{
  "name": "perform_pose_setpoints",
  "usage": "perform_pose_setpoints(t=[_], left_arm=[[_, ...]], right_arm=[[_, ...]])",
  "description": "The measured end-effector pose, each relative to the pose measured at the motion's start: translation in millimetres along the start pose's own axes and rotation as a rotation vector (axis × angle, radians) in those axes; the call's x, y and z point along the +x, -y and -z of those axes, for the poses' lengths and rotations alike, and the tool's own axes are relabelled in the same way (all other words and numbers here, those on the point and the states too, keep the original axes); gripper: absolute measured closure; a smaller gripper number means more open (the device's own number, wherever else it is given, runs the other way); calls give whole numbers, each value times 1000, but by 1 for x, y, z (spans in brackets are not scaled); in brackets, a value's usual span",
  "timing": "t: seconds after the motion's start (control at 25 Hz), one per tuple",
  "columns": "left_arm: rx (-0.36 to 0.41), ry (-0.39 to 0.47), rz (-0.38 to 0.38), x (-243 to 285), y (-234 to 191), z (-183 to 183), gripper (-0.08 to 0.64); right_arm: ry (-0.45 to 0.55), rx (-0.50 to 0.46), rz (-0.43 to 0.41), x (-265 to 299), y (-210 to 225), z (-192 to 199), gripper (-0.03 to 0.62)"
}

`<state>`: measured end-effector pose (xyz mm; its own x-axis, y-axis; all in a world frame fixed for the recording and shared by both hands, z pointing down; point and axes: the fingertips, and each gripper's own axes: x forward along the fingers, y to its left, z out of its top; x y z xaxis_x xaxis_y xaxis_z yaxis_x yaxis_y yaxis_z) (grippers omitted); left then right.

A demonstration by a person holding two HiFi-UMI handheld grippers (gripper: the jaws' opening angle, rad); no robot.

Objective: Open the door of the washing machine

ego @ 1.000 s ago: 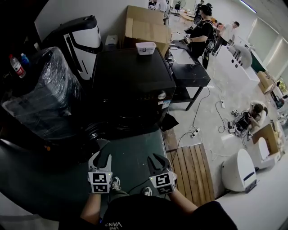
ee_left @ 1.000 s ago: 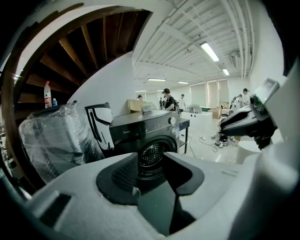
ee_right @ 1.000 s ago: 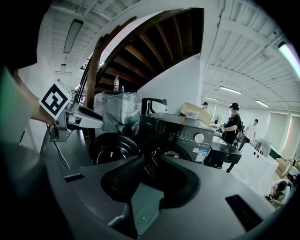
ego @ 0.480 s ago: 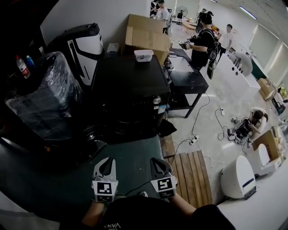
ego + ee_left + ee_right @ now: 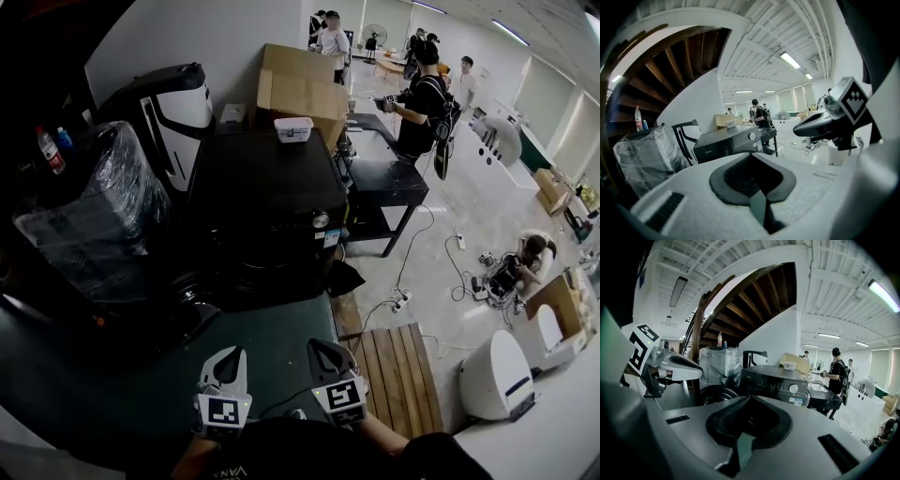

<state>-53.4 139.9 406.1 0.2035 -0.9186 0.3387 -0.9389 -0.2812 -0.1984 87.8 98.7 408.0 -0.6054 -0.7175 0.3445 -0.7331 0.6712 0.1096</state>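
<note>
The black washing machine [image 5: 267, 197] stands in the middle of the head view, and it shows too in the left gripper view [image 5: 733, 139] and the right gripper view [image 5: 776, 377]. Its round door [image 5: 190, 295] is swung out at the front left, a dark ring [image 5: 712, 395] in the right gripper view. My left gripper [image 5: 228, 356] and right gripper [image 5: 322, 349] hover side by side over the dark green mat [image 5: 272, 333], short of the machine. Both are shut with nothing between the jaws [image 5: 752, 161] [image 5: 749, 401]. Neither touches the door.
A plastic-wrapped appliance [image 5: 89, 206] stands left of the machine. A white tub [image 5: 293, 128] sits on its top, with a cardboard box [image 5: 300, 80] behind. To the right are a black table [image 5: 389, 173], a wooden pallet [image 5: 398, 352], floor cables, a white pod [image 5: 497, 375] and several people [image 5: 422, 84].
Both grippers have gone from open to shut and drawn back from the door toward my body. The left one has shifted right, away from the door's edge.
</note>
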Motion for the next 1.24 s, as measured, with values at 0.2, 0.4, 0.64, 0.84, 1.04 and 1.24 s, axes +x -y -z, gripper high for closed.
perform_pose_setpoints(t=[0.2, 0.4, 0.64, 0.84, 1.04, 1.24], left_arm=[[-21, 2, 14, -7, 8, -4, 540], [-51, -1, 23, -11, 12, -4, 541], [-57, 9, 35, -12, 17, -8, 541], [-68, 12, 35, -12, 16, -6, 541], [-66, 15, 31, -10, 15, -5, 541], [-65, 21, 25, -12, 11, -5, 541]], right_arm=[[9, 2, -1, -9, 1, -7, 588], [-1, -5, 2, -13, 1, -5, 588], [-18, -7, 1, -17, 0, -1, 589], [-17, -18, -2, -14, -1, -2, 588], [-24, -16, 2, -11, -1, -1, 588], [-27, -14, 6, -9, -3, -2, 589]])
